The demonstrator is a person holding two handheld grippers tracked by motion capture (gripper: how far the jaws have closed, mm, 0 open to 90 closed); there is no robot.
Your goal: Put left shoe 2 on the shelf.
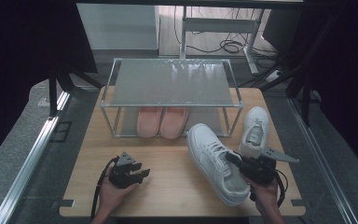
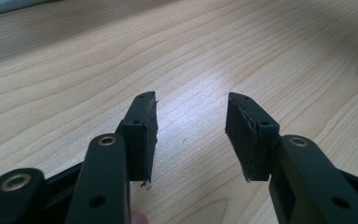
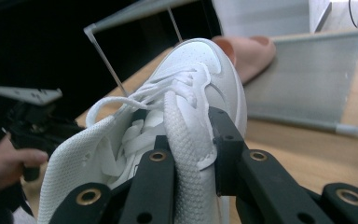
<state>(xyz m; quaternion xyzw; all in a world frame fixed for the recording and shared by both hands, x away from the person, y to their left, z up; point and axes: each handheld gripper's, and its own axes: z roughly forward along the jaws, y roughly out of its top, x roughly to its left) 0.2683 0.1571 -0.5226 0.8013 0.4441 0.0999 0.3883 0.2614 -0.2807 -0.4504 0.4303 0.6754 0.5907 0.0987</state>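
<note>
White mesh and leather make up the sneaker (image 1: 216, 161) at the near right of the wooden table (image 1: 168, 186), its toe pointing toward the rack and its heel toward the person. The right gripper (image 1: 235, 161) has it by the side wall of the collar: in the right gripper view one black jaw sits inside the shoe's opening and the other outside, both pads pressed on the knitted edge (image 3: 186, 154), so the jaws are closed down to that thin wall. How much of the sole rests on the table is hard to judge, since the person's right hand (image 1: 265, 189) covers the heel end in the high view.

Near the table's left front, the left gripper (image 1: 142, 173) lies low in the person's left hand (image 1: 114, 193), well apart from the shoe. Its jaws stand partly apart with bare wood grain between the pads (image 2: 144, 135) and nothing in them.

A second white sneaker (image 1: 255, 128) stands just beside the rack's right end, near the first. The wire shoe rack (image 1: 170, 81) sits at the back of the table; its mesh top shelf carries nothing, and on the lower shelf a pair of pink slippers (image 1: 162, 122) lies side by side, their back halves hidden under the top shelf.
</note>
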